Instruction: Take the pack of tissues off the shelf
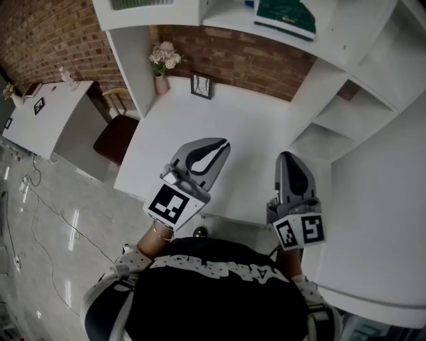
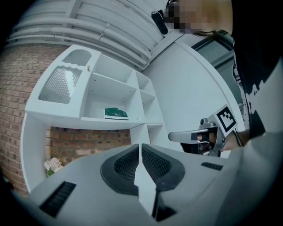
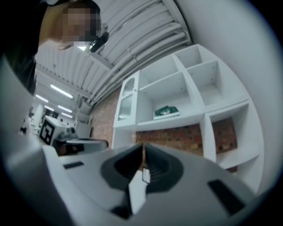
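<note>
Head view shows the green pack of tissues (image 1: 286,16) lying flat on a high shelf (image 1: 229,16), well above the worktop (image 1: 246,120). Left claw (image 1: 212,154) and right claw (image 1: 291,170) hover over that worktop, jaws pressed together and empty, likely because the reach has not begun.

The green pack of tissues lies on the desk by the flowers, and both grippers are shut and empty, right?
No. The green pack of tissues lies up on the shelf, not on the desk by the flowers, as the left gripper view shows. The left gripper and right gripper are indeed shut and empty.
</note>
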